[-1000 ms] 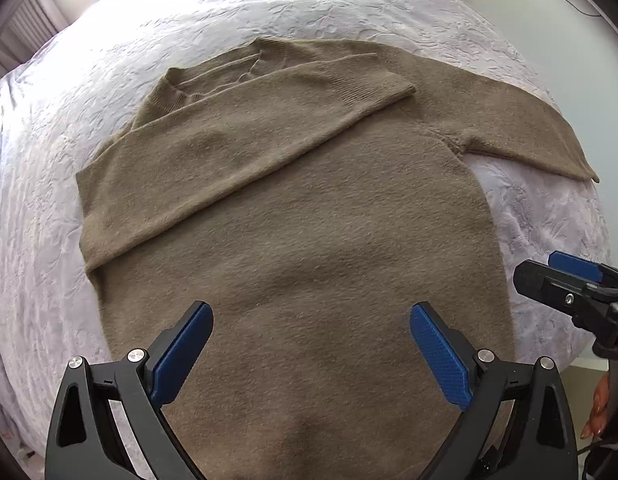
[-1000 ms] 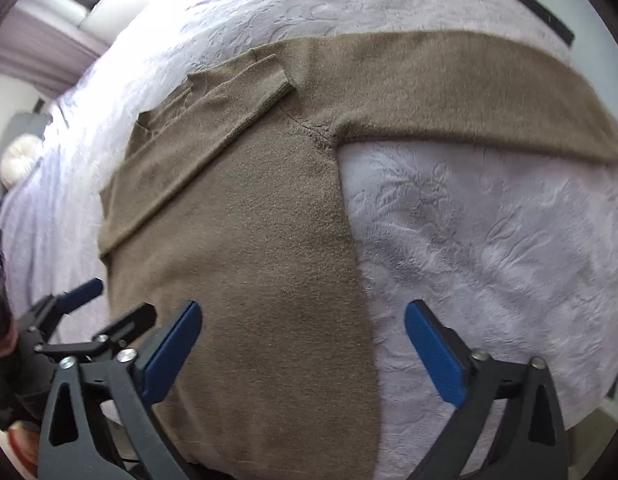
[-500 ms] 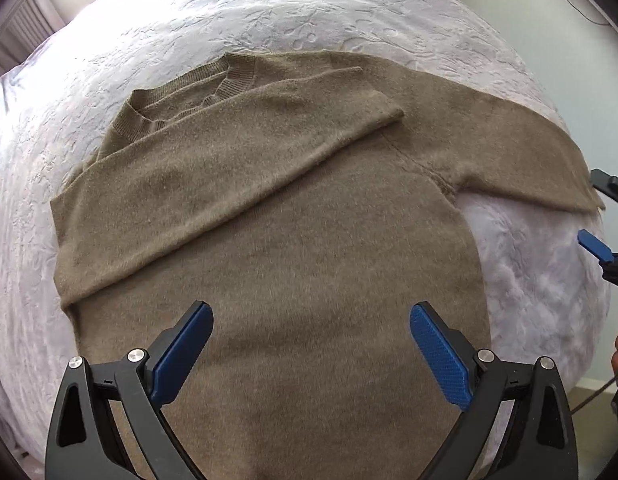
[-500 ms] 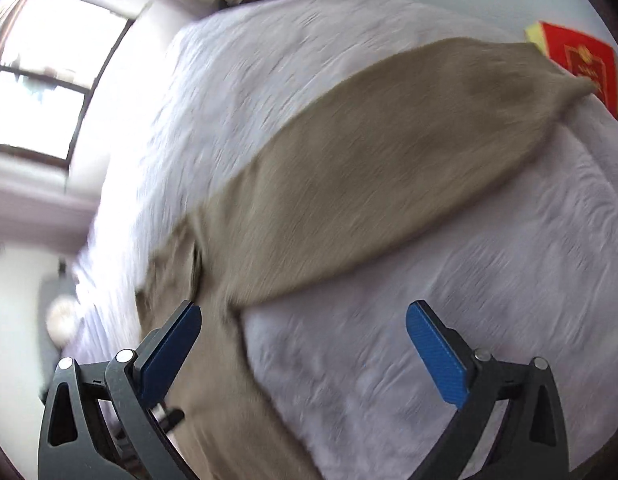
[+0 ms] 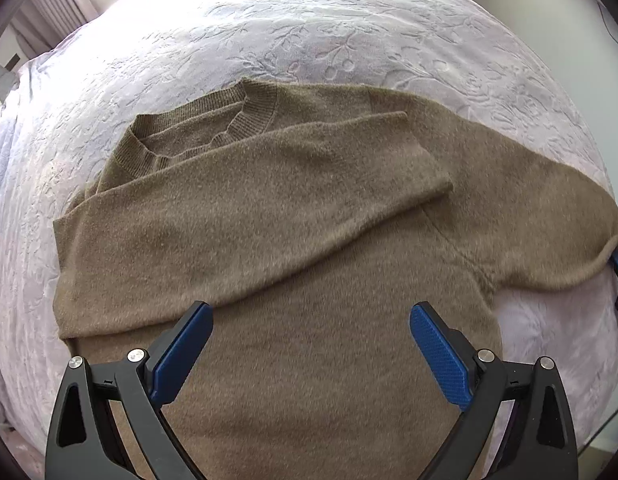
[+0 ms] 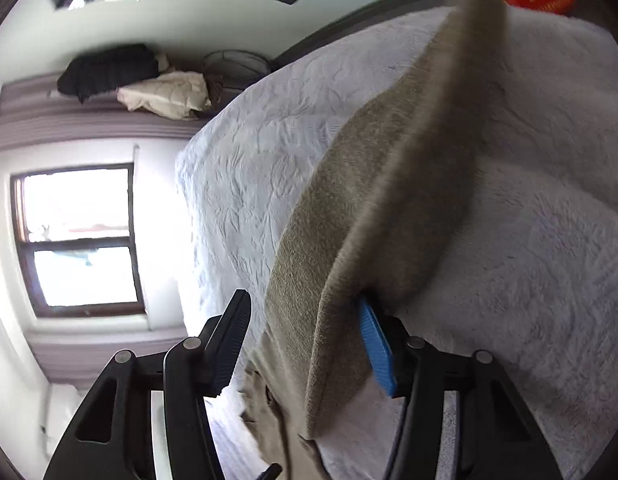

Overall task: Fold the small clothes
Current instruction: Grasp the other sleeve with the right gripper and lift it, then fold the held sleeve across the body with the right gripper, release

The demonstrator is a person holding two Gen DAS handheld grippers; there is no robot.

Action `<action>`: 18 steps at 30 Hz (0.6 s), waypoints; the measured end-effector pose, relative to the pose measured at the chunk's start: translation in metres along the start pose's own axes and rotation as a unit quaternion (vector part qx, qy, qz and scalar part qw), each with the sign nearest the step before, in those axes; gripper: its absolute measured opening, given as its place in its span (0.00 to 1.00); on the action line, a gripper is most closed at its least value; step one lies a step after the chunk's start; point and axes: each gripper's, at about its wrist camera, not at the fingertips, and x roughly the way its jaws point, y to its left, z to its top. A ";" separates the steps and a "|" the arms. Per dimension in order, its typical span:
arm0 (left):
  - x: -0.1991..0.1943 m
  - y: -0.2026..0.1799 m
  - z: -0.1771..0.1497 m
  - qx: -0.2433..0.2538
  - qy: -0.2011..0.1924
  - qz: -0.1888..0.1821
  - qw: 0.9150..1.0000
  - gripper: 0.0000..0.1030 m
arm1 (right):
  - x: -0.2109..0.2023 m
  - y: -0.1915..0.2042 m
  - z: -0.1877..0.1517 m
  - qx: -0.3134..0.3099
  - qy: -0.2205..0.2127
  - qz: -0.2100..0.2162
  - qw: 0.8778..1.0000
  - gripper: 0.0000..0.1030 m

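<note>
Bedspread (image 5: 349,40) under everything, pale, embossed. Brown sweater (image 5: 309,280) lies flat on it, neckline away from camera. One sleeve (image 5: 249,200) already folded across chest. Left gripper (image 5: 311,344) hovers over lower body of sweater, jaws wide, nothing between them. Other sleeve (image 6: 389,200) stretches off to right side; right gripper (image 6: 305,344) has its cuff end between jaws, jaws closing, far pad not yet on cloth. Judgement: finish pinch near cuff edge, lift just clear, carry across chest onto folded sleeve, keeping cloth untwisted.
</note>
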 end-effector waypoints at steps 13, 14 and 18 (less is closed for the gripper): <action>0.005 -0.035 0.027 0.017 -0.028 -0.004 0.999 0.96 | -0.005 -0.023 0.006 0.020 -0.013 -0.018 1.000 0.31; 0.007 -0.041 0.030 0.019 -0.031 -0.004 0.999 0.96 | -0.001 -0.025 0.008 0.037 -0.009 0.012 0.999 0.13; 0.039 -0.073 0.032 0.059 -0.013 0.025 0.998 0.96 | 0.001 -0.014 0.008 0.043 0.004 0.108 0.993 0.11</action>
